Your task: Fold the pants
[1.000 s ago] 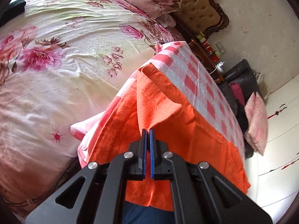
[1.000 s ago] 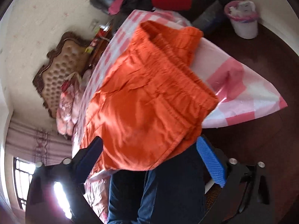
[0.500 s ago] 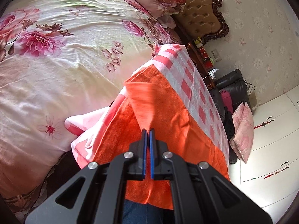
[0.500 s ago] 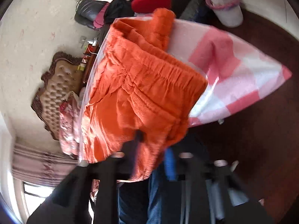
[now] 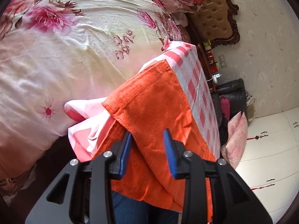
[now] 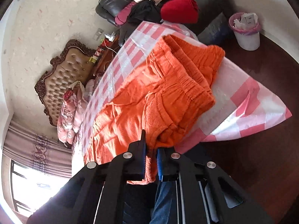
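Orange pants [image 5: 157, 104] lie across a table under a pink-and-white checked cloth [image 5: 201, 85]. In the left wrist view a folded leg end lies flat, its hem toward the bed. My left gripper [image 5: 147, 145] is opening; the orange fabric passes between its blue pads without being pressed. In the right wrist view the waistband end of the pants [image 6: 179, 85] is bunched near the table's corner. My right gripper [image 6: 151, 158] is shut on the pants' near edge, which hangs over the table's front.
A bed with a floral cover [image 5: 56, 46] lies left of the table, its tufted headboard [image 6: 63, 74] behind. A dark sofa with clothes [image 6: 149, 9] and a white bin [image 6: 246, 31] stand beyond the table. White cabinets [image 5: 271, 149] are at right. A person's blue jeans [image 6: 162, 199] show below.
My left gripper opened and let the orange leg fold fall flat. My right gripper went from wide open to shut on the pants' near edge.
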